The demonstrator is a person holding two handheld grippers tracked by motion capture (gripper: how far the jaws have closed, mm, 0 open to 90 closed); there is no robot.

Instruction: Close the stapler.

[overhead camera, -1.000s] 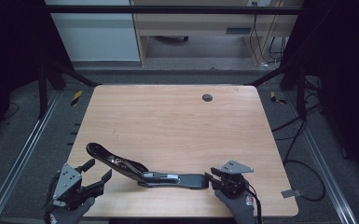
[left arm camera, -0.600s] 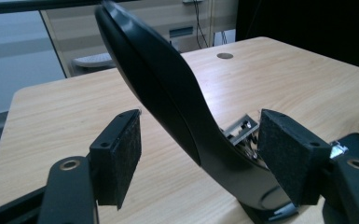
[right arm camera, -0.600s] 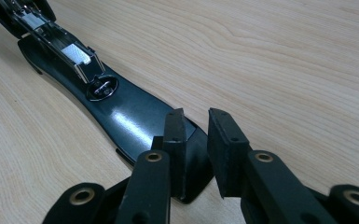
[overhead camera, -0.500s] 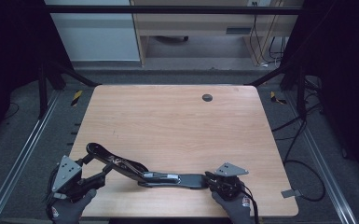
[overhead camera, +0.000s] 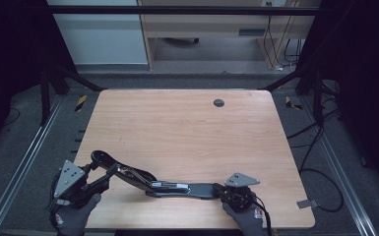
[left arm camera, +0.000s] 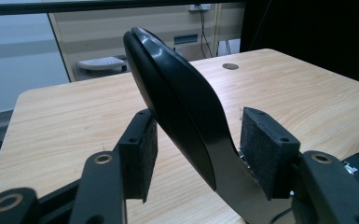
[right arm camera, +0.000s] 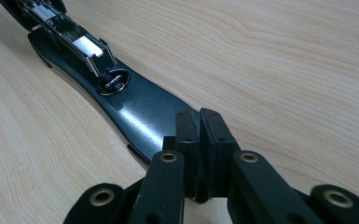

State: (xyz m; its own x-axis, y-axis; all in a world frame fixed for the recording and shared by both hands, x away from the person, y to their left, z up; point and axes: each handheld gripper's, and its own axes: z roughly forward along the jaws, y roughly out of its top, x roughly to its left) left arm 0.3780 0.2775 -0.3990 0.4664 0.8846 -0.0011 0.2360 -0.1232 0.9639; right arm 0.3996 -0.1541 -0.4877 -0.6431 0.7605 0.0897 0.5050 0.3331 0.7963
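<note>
Black long-arm stapler (overhead camera: 147, 182) lies opened out along the near edge of the wooden tabletop (overhead camera: 187, 128) — base flat, running left-right, top arm swung up and out toward the near-left corner. Right gripper (overhead camera: 222, 189) sits at the stapler's right end; in the right gripper view its pads are pressed together w/ the thin tip of the base (right arm camera: 135, 112) pinched between them, jaws having just been closing onto it. Metal staple channel (right arm camera: 81, 46) and round anvil (right arm camera: 113, 81) show farther along the base. Left gripper (overhead camera: 109, 169) is at the raised arm's end; in the left gripper view the black handle (left arm camera: 172, 98) stands tilted between the two pads — jaws have just been closing, but still apart w/ a gap on both sides, pads not pressing. Small dark round grommet (overhead camera: 219, 103) far on the tabletop, right of centre.
</note>
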